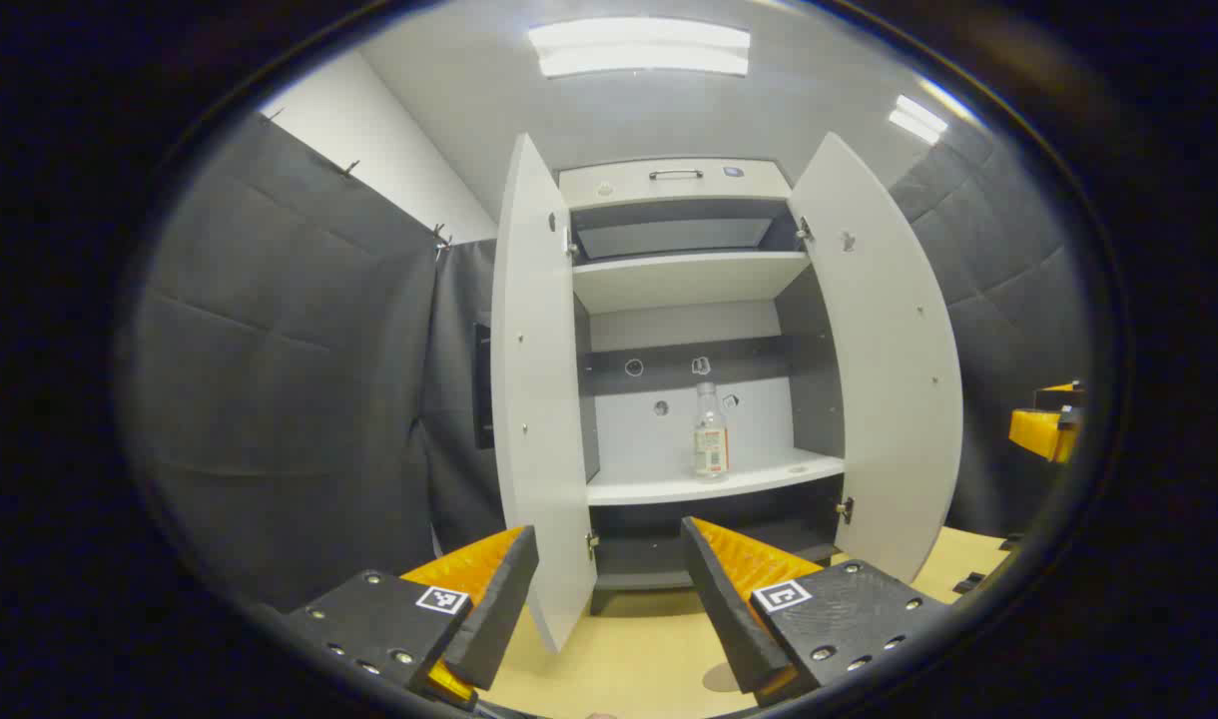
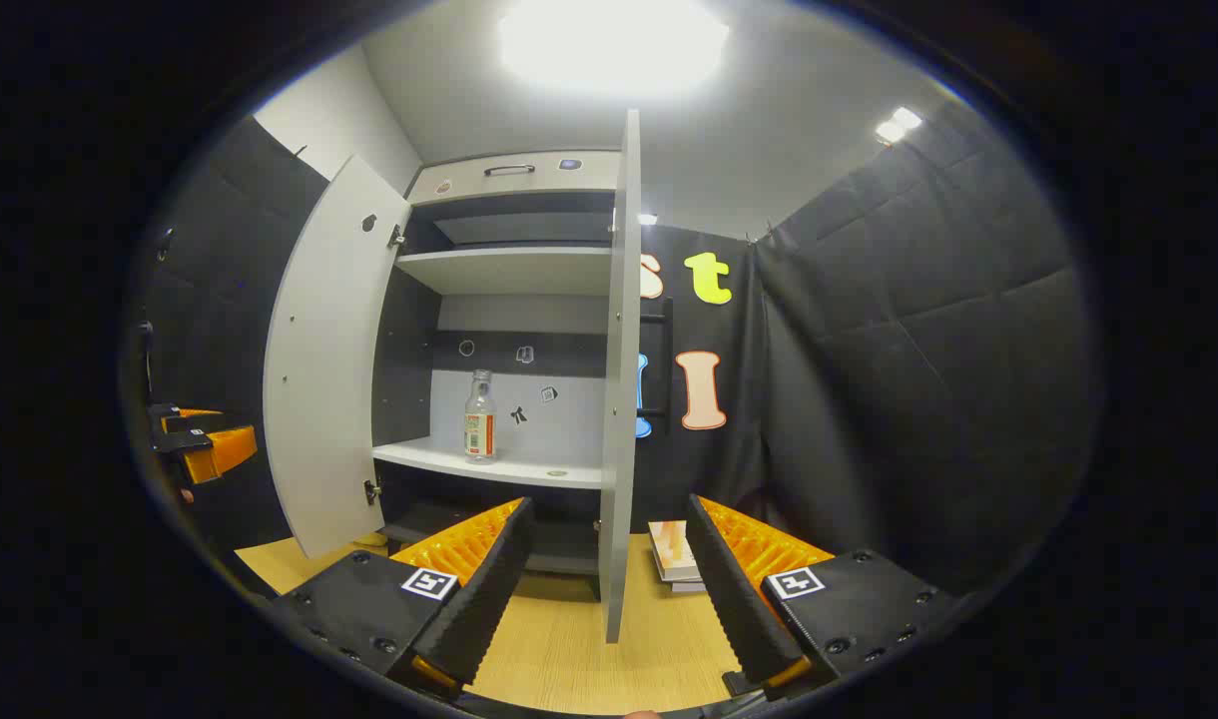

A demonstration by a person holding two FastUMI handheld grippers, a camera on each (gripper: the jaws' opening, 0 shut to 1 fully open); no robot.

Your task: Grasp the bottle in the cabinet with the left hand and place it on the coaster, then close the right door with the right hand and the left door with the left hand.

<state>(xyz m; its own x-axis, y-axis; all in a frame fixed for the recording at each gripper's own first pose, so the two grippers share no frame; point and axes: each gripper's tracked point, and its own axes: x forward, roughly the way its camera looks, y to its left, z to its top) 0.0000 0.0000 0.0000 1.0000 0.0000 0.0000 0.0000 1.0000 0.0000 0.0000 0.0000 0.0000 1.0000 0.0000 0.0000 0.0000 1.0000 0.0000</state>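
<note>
The job looks barely begun: the tall white laminate cabinet [image 1: 684, 270] stands with both flat doors swung wide, and the small clear plastic bottle with a pale cap and red-and-white label [image 1: 710, 431] sits upright on the cabinet's smooth white lower shelf [image 1: 759, 477], untouched. The left gripper [image 1: 609, 599] hangs in front of the cabinet, well short of the bottle, its ridged fingers spread apart and holding nothing. The right gripper [image 2: 609, 589] waits by the edge of the cabinet's right door [image 2: 621, 399], likewise spread and empty. Next, I'd judge, the left one must reach in over the shelf and straddle the bottle's round, slippery body
</note>
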